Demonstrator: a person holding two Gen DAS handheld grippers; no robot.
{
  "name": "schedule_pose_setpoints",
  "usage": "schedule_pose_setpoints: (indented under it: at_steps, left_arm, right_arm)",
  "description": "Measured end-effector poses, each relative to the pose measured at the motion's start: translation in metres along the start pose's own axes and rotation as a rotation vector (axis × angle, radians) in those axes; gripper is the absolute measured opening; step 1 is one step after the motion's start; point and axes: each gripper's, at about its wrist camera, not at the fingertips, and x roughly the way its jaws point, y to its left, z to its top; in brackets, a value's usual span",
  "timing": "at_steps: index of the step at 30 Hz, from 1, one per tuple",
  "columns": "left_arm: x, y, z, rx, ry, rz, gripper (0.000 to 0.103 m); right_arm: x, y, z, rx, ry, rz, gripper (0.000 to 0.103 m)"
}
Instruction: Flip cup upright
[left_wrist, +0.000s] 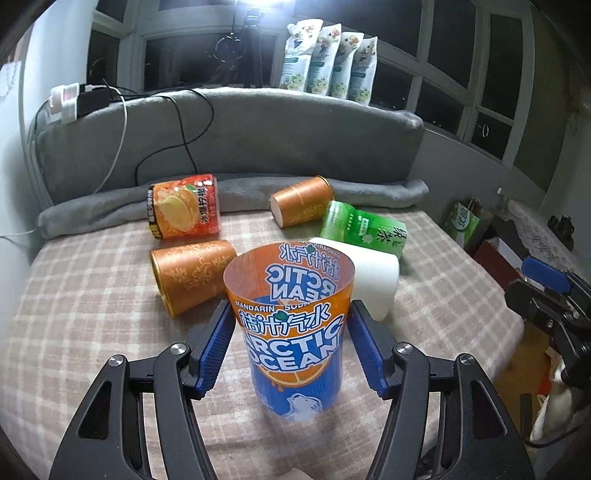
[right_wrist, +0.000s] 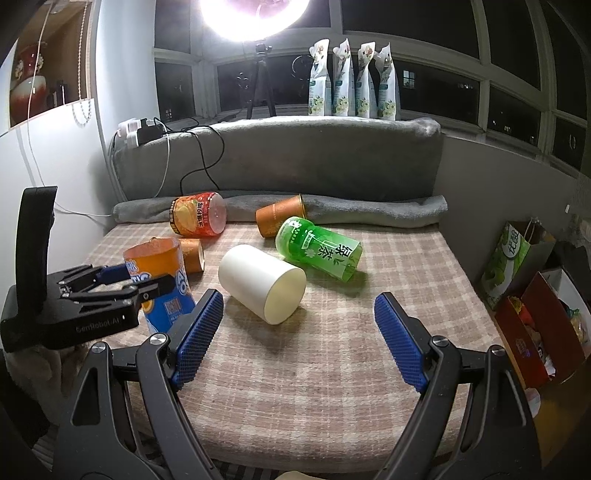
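An orange and blue Arctic Ocean cup (left_wrist: 291, 332) stands upright on the plaid mat, mouth up, between the blue pads of my left gripper (left_wrist: 290, 328). The jaws stand a little apart from its sides, open. The cup (right_wrist: 162, 280) and the left gripper (right_wrist: 122, 282) also show in the right wrist view at the left. My right gripper (right_wrist: 299, 332) is open and empty, just in front of a white cup (right_wrist: 264, 282) lying on its side. The right gripper (left_wrist: 550, 291) shows at the right edge of the left wrist view.
Lying on their sides on the mat (right_wrist: 332, 354): a green cup (right_wrist: 319, 251), two brown paper cups (left_wrist: 192, 275) (left_wrist: 301, 201), and a red-orange cup (left_wrist: 183, 206). A grey cushion (left_wrist: 229, 136) lies behind. Bags and boxes (right_wrist: 524, 288) stand off the right edge.
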Motion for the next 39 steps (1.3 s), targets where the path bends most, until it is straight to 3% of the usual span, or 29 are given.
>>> schedule_pose_setpoints:
  at_steps: [4,11,23,31,34,39]
  left_arm:
    - [-0.001,-0.004,-0.004,-0.001,0.013,-0.019,0.064]
    - [-0.010,-0.001,-0.009,-0.026,0.020,-0.040,0.079]
    - [-0.045,-0.001,-0.020,0.002,-0.020,-0.019,0.079]
    - [-0.086,0.004,-0.028,-0.006,-0.131,0.045,0.079]
    - [-0.108,0.007,-0.032,-0.025,-0.219,0.097,0.079]
    - [-0.135,0.013,-0.037,-0.057,-0.334,0.163,0.082]
  right_arm:
    - [-0.003,0.003,0.001,-0.005,-0.005,-0.002,0.086]
    - [-0.007,0.005,0.001,0.000,-0.011,0.001,0.086]
    - [-0.017,0.007,0.000,0.034,-0.060,0.025,0.086]
    - [-0.025,0.007,-0.002,0.064,-0.111,0.024,0.087]
    - [-0.026,0.009,-0.004,0.067,-0.125,0.004,0.097]
    - [-0.035,0.014,-0.006,0.045,-0.181,-0.052,0.098]
